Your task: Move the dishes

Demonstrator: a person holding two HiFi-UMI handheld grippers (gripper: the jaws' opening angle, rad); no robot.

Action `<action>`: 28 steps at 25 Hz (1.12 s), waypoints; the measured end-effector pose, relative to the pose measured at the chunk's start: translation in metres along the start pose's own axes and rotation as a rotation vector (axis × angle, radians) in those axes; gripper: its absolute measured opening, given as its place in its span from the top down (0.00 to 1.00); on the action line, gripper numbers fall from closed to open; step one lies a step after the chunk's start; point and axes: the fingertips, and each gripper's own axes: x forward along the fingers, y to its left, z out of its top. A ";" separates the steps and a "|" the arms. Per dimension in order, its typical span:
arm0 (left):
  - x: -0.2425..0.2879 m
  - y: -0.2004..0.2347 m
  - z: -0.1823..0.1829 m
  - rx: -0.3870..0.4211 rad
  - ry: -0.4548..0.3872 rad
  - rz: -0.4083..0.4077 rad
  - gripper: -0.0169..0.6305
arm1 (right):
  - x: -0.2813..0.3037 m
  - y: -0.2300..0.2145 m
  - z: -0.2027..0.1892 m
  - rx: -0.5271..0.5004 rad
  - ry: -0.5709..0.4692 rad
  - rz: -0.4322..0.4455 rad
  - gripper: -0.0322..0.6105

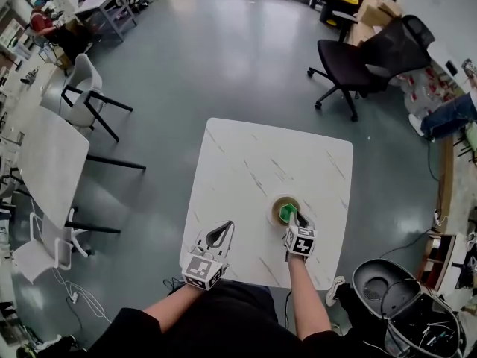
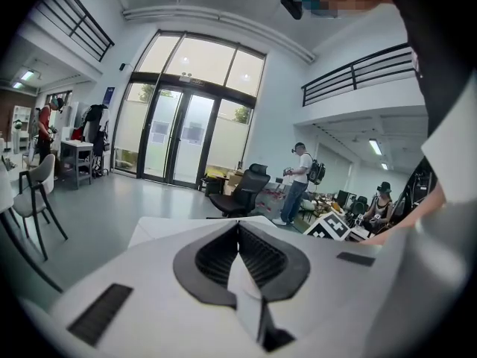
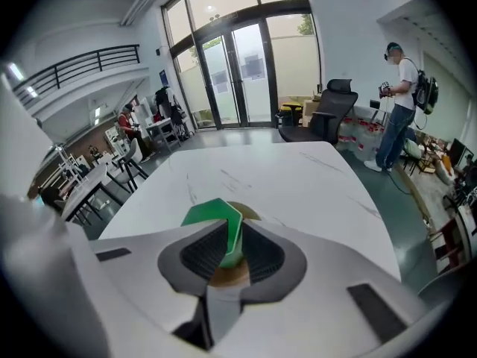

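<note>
A green cup (image 1: pixel 287 213) stands on a round wooden saucer (image 1: pixel 276 204) on the white marble table (image 1: pixel 253 162). My right gripper (image 1: pixel 294 218) is shut on the green cup's (image 3: pixel 216 226) near rim, one jaw inside and one outside. The wooden saucer (image 3: pixel 223 276) shows brown beneath the jaws in the right gripper view. My left gripper (image 1: pixel 219 235) rests at the table's near edge, left of the cup, shut with nothing between its jaws. In the left gripper view its jaws meet and point over the table (image 2: pixel 160 230) into the hall.
A black office chair (image 1: pixel 369 54) stands beyond the table's far right corner. A white table (image 1: pixel 48 162) and white chairs (image 1: pixel 82 88) stand to the left. A grey bin (image 1: pixel 395 289) and cables lie on the floor at the near right. A person (image 3: pixel 395 103) stands at the right.
</note>
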 end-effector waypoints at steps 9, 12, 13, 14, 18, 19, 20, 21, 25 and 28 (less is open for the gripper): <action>-0.025 0.023 -0.014 0.059 0.012 -0.016 0.95 | -0.050 0.032 0.052 -0.019 -0.162 -0.014 0.91; -0.035 0.041 -0.017 0.023 0.006 0.000 0.95 | -0.043 0.082 0.061 -0.047 -0.167 0.083 0.92; -0.040 0.049 -0.016 0.006 0.002 0.008 0.95 | -0.035 0.101 0.059 -0.066 -0.149 0.108 0.92; -0.044 0.056 -0.014 -0.008 -0.005 0.014 0.95 | -0.025 0.119 0.056 -0.087 -0.127 0.129 0.91; -0.057 0.078 -0.006 -0.041 -0.044 0.018 0.95 | 0.017 0.172 0.048 -0.154 -0.057 0.185 0.91; -0.060 0.083 -0.004 -0.047 -0.050 0.018 0.95 | 0.025 0.180 0.045 -0.172 -0.045 0.185 0.91; -0.063 0.086 -0.004 -0.047 -0.055 0.014 0.95 | 0.032 0.187 0.043 -0.187 -0.034 0.182 0.91; -0.065 0.089 -0.003 -0.043 -0.059 0.007 0.95 | 0.037 0.192 0.040 -0.196 -0.023 0.177 0.91; -0.077 0.104 -0.002 -0.030 -0.065 -0.030 0.95 | 0.050 0.208 0.032 -0.178 0.008 0.144 0.91; -0.085 0.112 -0.008 -0.041 -0.059 -0.046 0.95 | 0.054 0.214 0.025 -0.157 0.016 0.119 0.91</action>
